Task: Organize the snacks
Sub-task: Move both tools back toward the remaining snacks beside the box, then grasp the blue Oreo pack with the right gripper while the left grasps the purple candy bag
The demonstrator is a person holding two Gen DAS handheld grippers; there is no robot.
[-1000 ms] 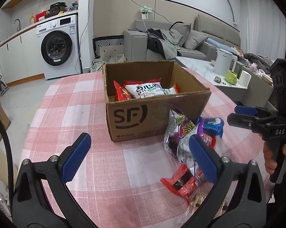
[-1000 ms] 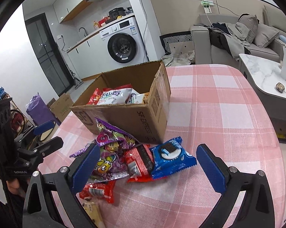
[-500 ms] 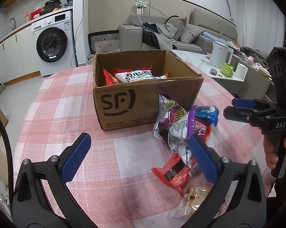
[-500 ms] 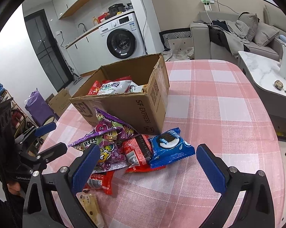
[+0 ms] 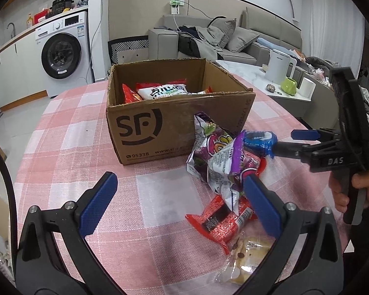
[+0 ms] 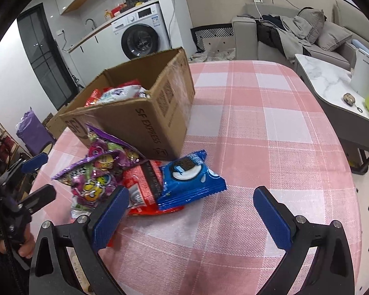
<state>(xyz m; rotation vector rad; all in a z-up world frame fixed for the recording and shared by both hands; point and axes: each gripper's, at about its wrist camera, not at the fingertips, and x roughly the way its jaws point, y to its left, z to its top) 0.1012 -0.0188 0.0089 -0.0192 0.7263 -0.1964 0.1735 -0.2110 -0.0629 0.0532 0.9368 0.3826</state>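
Observation:
A brown cardboard box [image 5: 159, 132] marked SF stands on the pink checked table and holds several snack bags [image 5: 162, 91]. In front of it lies a pile: purple candy bags [image 5: 216, 157], a blue Oreo pack [image 6: 191, 179], a red wafer pack [image 5: 221, 221] and a clear pastry pack [image 5: 245, 258]. My left gripper [image 5: 182, 206] is open and empty, hovering just left of the pile. My right gripper [image 6: 191, 221] is open and empty, hovering just short of the Oreo pack; it also shows in the left wrist view [image 5: 294, 142].
The table's right edge [image 6: 339, 147] drops off to a marble side table [image 6: 331, 83] with a white kettle [image 5: 280, 66] and a green cup [image 5: 290, 86]. A washing machine [image 5: 64, 56] and a grey sofa [image 5: 209, 39] stand behind.
Both grippers have moved forward and lower towards the snack pile. The box and the packs have not moved. Both stay open.

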